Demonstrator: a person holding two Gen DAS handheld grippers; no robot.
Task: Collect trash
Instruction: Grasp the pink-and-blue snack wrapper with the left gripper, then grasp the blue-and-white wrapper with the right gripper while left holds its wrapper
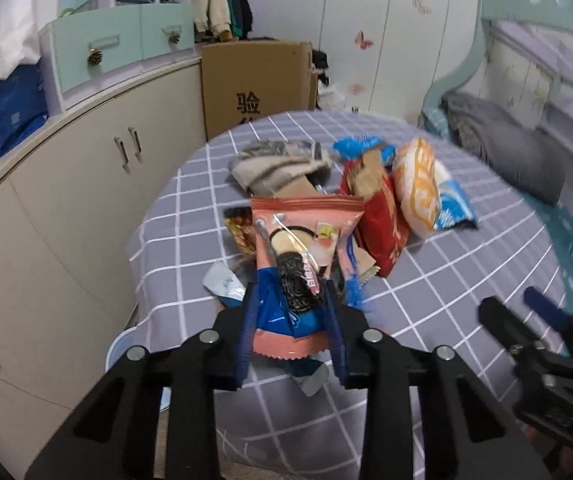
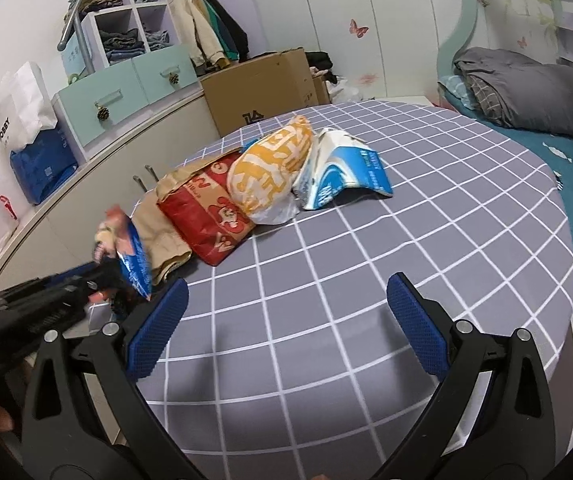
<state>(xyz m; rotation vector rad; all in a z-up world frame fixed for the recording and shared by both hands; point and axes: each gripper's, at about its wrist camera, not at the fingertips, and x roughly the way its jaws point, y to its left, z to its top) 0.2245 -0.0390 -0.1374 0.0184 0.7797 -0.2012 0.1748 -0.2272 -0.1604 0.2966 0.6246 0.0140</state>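
A pile of trash lies on the round table with the grey checked cloth (image 1: 446,280). In it are a red bag (image 1: 382,232), an orange and white bag (image 1: 416,184), a blue and white wrapper (image 1: 454,208) and brown paper (image 2: 158,224). My left gripper (image 1: 290,292) is shut on a pink and blue cookie wrapper (image 1: 306,232) at the near left end of the pile, and both pads press its lower part. The right wrist view shows the same wrapper (image 2: 126,248) at the left. My right gripper (image 2: 288,288) stands open over bare cloth, to the right of the pile.
A cardboard box (image 1: 254,80) stands behind the table, and cream cabinets (image 1: 66,208) run along the left. A bed with a grey blanket (image 2: 526,88) is to the right. A light blue bin (image 1: 120,350) shows below the table's left edge. Small wrappers (image 1: 222,284) lie near the edge.
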